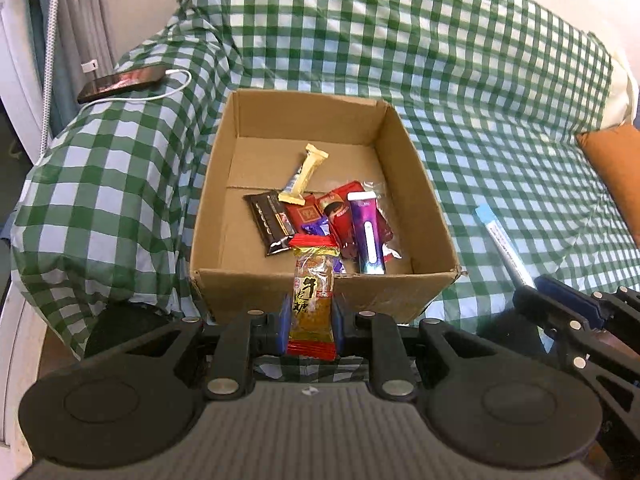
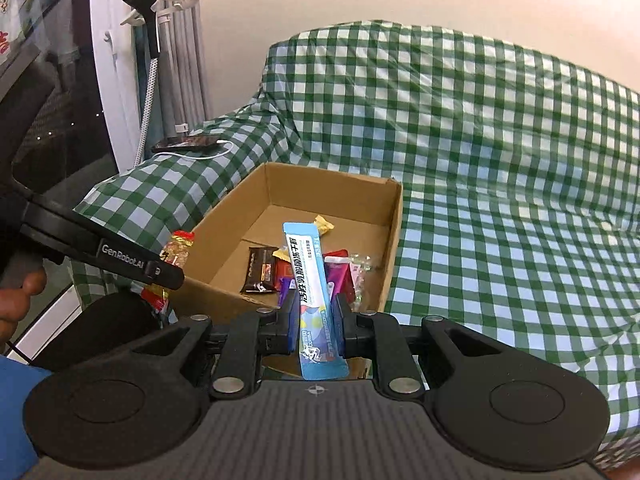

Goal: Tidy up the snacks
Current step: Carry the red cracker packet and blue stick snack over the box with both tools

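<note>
Snacks mostly gathered: several wrappers lie in the cardboard box on the green-checked sofa cover, heaped toward the 5 o'clock corner of its floor. Left gripper, jaws clamped on a red-and-gold candy packet, hangs at the box's 6 o'clock rim. Right gripper, jaws clamped on a blue stick sachet, at the same rim. Judgement: near done; both remain to drop in.

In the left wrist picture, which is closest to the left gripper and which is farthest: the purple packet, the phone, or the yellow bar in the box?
From the left gripper, which grips a red-ended candy:
1. Purple packet, near right part of the cardboard box.
2. Yellow bar, farther back, mid-box.
3. Phone, far left on the checkered cloth, outside the box.
</note>
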`<state>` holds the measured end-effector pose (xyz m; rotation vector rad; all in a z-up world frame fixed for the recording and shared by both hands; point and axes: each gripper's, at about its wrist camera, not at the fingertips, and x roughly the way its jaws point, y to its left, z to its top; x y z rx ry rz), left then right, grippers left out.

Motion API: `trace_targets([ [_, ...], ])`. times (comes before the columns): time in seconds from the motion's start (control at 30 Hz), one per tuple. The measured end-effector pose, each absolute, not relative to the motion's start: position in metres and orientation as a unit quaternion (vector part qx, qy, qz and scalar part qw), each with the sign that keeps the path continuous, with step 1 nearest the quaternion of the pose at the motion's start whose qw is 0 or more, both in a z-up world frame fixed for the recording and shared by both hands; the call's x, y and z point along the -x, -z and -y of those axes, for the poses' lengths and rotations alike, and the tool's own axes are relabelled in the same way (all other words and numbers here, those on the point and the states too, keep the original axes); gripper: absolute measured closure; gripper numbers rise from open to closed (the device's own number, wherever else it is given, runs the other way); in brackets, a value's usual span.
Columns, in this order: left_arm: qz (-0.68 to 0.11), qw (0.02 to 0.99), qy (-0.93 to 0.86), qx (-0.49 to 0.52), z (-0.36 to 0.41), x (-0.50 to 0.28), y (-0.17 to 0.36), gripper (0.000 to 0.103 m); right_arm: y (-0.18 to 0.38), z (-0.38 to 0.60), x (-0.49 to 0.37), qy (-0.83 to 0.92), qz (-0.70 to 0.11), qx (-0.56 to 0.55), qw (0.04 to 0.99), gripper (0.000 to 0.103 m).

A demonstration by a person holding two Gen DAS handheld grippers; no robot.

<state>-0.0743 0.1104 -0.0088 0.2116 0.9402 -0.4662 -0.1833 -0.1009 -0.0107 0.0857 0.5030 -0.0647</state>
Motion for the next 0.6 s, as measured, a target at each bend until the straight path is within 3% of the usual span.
trace_targets([
  [0.6,-0.434,0.865,0.236,-0.087,-0.112,0.080,0.003,0.080,0.009,0.090,0.191,0.030,-0.250,-0.013,0.968,0.084],
])
